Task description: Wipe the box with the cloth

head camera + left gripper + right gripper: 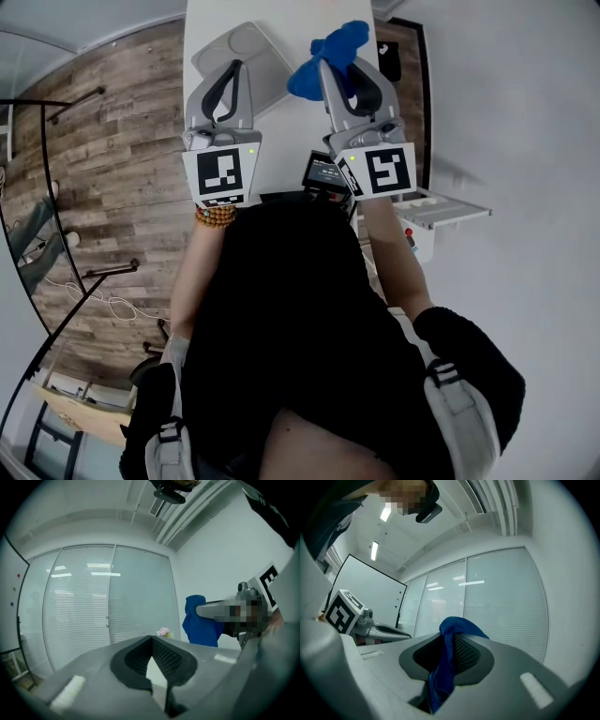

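Observation:
Both grippers are raised and point away from the table. My right gripper [324, 62] [449, 635] is shut on a blue cloth [330, 54] [444, 670], which bunches above the tips and hangs down between the jaws. The cloth [200, 624] also shows in the left gripper view, beside the right gripper. My left gripper [234, 66] [151, 638] is shut, its tips touching with nothing between them. A flat grey box [251, 49] lies on the white table [292, 127], partly behind the left gripper.
A small dark device with a screen [324, 173] sits by the table's near edge. A white shelf [442, 208] juts out at the right and a black metal rack [56, 187] stands on the wooden floor at the left. Blind-covered glass walls [108, 602] fill both gripper views.

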Available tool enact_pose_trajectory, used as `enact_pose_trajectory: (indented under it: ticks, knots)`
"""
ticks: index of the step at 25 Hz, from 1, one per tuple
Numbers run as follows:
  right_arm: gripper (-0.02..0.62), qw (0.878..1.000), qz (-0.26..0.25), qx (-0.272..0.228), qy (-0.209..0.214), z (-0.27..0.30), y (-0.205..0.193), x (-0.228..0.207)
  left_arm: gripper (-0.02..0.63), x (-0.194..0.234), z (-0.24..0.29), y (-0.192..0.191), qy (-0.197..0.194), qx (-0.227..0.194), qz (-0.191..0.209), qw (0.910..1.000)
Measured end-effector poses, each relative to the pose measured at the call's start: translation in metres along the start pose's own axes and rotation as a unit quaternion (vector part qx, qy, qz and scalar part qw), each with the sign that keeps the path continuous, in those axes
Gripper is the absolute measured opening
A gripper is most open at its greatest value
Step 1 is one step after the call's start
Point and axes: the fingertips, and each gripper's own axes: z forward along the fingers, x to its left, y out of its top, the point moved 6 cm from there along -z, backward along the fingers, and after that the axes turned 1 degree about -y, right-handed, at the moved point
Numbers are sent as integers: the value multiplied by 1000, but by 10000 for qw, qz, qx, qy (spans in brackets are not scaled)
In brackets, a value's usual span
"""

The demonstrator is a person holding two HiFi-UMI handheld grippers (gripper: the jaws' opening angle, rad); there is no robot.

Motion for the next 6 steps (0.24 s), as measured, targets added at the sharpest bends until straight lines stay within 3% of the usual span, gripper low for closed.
enact_pose_trajectory:
  ticks: [6]
  knots:
    - [83,9999,9,-16,102,-1,0,4,2,-9,-1,0,-316,-148,51,9994]
